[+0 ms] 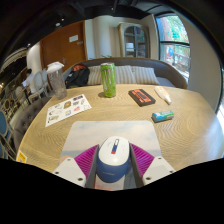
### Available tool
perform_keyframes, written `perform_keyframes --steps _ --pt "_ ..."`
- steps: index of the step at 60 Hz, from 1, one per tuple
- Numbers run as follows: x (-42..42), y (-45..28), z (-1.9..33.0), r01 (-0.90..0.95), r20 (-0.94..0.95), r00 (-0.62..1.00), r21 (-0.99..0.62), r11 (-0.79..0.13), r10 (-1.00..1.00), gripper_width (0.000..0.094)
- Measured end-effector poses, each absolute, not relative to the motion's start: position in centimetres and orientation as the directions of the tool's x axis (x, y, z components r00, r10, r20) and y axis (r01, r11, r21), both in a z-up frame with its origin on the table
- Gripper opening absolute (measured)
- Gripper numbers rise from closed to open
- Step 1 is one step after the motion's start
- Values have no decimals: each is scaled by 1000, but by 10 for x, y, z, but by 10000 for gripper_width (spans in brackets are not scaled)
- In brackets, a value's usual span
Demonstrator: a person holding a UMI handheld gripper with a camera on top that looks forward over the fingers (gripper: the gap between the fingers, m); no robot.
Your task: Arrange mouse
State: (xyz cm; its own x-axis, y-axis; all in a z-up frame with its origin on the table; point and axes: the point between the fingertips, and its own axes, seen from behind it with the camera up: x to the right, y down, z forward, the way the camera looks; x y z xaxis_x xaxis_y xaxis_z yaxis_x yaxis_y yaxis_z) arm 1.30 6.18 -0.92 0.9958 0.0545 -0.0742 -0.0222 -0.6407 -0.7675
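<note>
A white and blue computer mouse sits between my gripper's two fingers. Both magenta pads press against its sides, so the gripper is shut on it. The mouse is held just over the near end of a pale grey mouse mat, which lies on the round wooden table. The underside of the mouse is hidden, so I cannot tell whether it touches the mat.
Beyond the mat stand a green can, a printed sheet to the left, a dark flat device, a white item and a teal item to the right. A sofa lies behind the table.
</note>
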Motion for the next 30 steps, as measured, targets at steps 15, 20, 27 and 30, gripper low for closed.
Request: perform_keyframes --steps 15,20,27,30 --pt "14 17 29 -34 -93 993 -814 -580 73 841" --pt "15 -20 43 -40 -105 991 -831 -555 86 841" --pt "23 -80 47 -36 -103 990 -842 -539 95 837" --pt "29 -104 46 -35 -97 991 -850 -526 89 841"
